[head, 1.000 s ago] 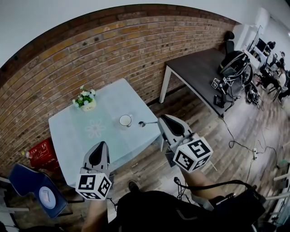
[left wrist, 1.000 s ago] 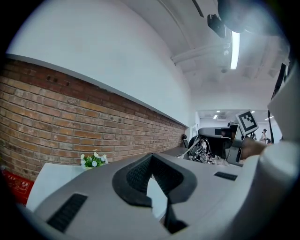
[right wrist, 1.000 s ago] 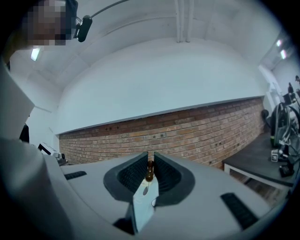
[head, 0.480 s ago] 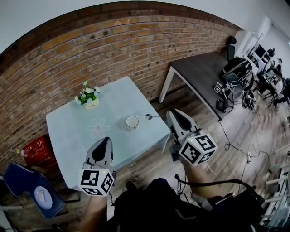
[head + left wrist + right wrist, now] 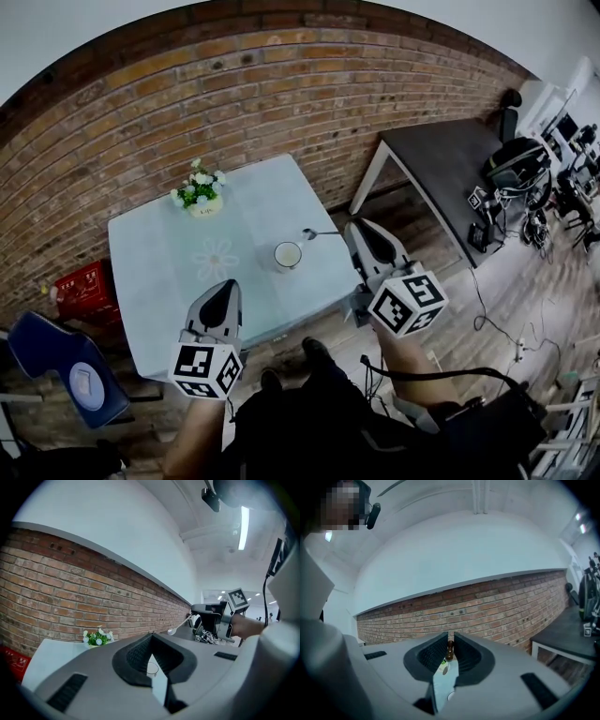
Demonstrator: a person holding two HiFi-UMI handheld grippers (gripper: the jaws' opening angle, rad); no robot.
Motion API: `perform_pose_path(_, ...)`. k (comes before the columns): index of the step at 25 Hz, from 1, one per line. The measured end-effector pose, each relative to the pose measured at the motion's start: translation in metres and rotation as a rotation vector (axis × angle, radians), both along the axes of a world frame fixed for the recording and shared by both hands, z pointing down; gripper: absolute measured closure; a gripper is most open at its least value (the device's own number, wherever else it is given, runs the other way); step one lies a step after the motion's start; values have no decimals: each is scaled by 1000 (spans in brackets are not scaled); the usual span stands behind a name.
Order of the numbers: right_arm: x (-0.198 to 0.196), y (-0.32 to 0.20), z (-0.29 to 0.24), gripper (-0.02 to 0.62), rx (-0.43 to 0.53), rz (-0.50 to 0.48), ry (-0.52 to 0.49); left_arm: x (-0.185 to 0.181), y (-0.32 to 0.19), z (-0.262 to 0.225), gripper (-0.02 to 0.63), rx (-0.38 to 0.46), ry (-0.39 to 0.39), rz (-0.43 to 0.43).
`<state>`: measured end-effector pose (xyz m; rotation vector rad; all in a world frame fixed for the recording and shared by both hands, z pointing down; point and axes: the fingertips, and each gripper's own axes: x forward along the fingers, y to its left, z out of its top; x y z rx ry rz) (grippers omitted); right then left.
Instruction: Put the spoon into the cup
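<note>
A white cup [image 5: 288,255] stands on the pale blue table [image 5: 169,272], near its front right part. My right gripper [image 5: 354,227] is shut on the handle of a metal spoon [image 5: 317,233], held level, with its bowl just up and right of the cup in the head view. The right gripper view shows the brown handle end [image 5: 450,649] pinched at the right gripper [image 5: 450,634]. My left gripper [image 5: 225,284] hovers at the table's front edge, shut and empty. The left gripper view shows the left gripper [image 5: 151,637], the cup [image 5: 151,668] beyond it, and the spoon [image 5: 174,630] at right.
A small pot of white flowers [image 5: 200,197] sits at the table's far side by the brick wall [image 5: 281,103]. A red crate [image 5: 80,292] and a blue chair [image 5: 66,375] are on the left. A dark table [image 5: 450,159] stands to the right.
Both grippers have moved forward towards the table. The spoon stays in the right gripper, and its bowl now sits up and right of the cup.
</note>
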<state>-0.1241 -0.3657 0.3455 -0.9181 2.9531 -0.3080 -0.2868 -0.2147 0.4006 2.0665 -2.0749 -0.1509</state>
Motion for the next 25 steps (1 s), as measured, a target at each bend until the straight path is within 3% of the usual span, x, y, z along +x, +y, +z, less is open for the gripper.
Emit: perform_pose_path(25, -47, -88, 99, 543, -115, -345, 114, 12, -33, 31, 595, -74, 10, -302)
